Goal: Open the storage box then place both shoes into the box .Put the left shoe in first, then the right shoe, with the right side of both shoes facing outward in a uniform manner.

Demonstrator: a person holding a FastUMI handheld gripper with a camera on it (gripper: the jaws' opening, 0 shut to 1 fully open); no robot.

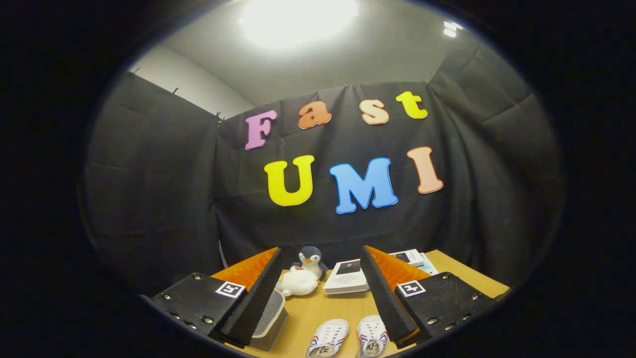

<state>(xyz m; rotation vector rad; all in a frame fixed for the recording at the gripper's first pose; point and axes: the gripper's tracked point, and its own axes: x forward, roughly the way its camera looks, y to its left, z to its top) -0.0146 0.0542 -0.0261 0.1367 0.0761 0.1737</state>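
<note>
I see jaws (320, 293) spread, gripping nothing; two shoes (348, 338) between them, toes cut off; storage box (271, 318) half hidden behind left jaw.

2 white shoes (348, 338) on wooden tabletop, side by side, just apart, soles down, openings up. Both w/ red-blue stripes on sides; left one (328, 337) angled slightly, right one (372, 337) close to right finger's inner edge. Both lie between the spread fingers, nearest part cut off from view. Storage box (271, 318): pale translucent w/ light rim, on table left of the shoes, mostly hidden behind left finger; lid state can't tell. Shoes outside box, not touching it.
</note>
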